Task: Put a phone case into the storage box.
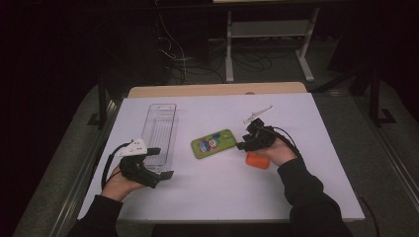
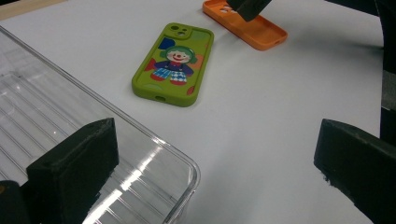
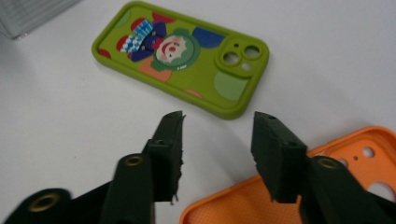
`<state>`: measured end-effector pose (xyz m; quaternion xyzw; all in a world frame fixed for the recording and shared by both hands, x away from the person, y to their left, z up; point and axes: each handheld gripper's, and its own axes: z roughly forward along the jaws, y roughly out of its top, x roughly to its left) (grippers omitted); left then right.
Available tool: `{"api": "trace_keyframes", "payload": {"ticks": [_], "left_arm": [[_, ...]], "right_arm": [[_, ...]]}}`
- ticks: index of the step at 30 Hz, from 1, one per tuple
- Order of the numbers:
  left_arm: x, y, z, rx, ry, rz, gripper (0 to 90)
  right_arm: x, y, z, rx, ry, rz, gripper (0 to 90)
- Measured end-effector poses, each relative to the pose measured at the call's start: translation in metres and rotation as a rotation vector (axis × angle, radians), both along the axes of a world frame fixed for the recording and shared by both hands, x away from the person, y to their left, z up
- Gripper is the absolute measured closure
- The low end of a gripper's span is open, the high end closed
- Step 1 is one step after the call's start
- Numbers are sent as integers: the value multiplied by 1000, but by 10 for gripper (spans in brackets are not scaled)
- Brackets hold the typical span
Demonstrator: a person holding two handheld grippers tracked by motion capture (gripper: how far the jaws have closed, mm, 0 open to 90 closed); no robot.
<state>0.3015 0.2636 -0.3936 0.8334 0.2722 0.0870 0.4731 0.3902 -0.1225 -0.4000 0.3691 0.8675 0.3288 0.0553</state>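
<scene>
**Right gripper at the orange case: position check and risks**

High view. The right gripper (image 1: pixel 249 140) sits over the near-left end of the orange phone case (image 1: pixel 258 160), which lies on the white tabletop (image 1: pixel 222 192) just right of the green phone case (image 1: pixel 213 143). The left gripper (image 1: pixel 160 163) rests at the near end of the clear plastic bin (image 1: pixel 159 131), well apart from both cases.

Left gripper view. The jaws of the left gripper (image 2: pixel 219 163) stand spread wide with nothing between them; one is over the bin (image 2: pixel 56 116) corner, the other over bare tabletop. The green case (image 2: pixel 173 65) lies face-down, clown print up. Beyond it, the orange case (image 2: pixel 252 25) lies cavity-up, with the right gripper's jaw tip at its far end.

Right gripper view. The jaws of the right gripper (image 3: pixel 217 140) are partly closed, with a gap remaining and nothing pinched. The right jaw hangs over the rim of the orange case (image 3: pixel 280 200); the left jaw is over bare tabletop outside it. The green case (image 3: pixel 182 58) lies just ahead.

Risks, as judged:
- Only one thin wall lies between the jaws. A shallow bite may slip off the rim on lifting.
- Closing without descending would shut on air or push the case sideways.
- A flexible wall may buckle and let the case pivot or drop.
- A forward drift could nudge the green case.
</scene>
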Motion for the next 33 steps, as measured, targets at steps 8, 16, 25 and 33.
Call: {"api": "trace_keyframes", "payload": {"ticks": [8, 16, 25, 33], "left_arm": [[0, 0, 0, 1, -2, 0, 0], [0, 0, 0, 1, -1, 2, 0], [0, 0, 0, 2, -2, 1, 0], [0, 0, 0, 1, -1, 2, 0]], "right_arm": [[2, 3, -11, -61, 55, 33, 771], [3, 8, -20, -113, 75, 51, 884], [4, 9, -24, -145, 108, 65, 886], [3, 11, -27, -160, 117, 70, 886]]}}
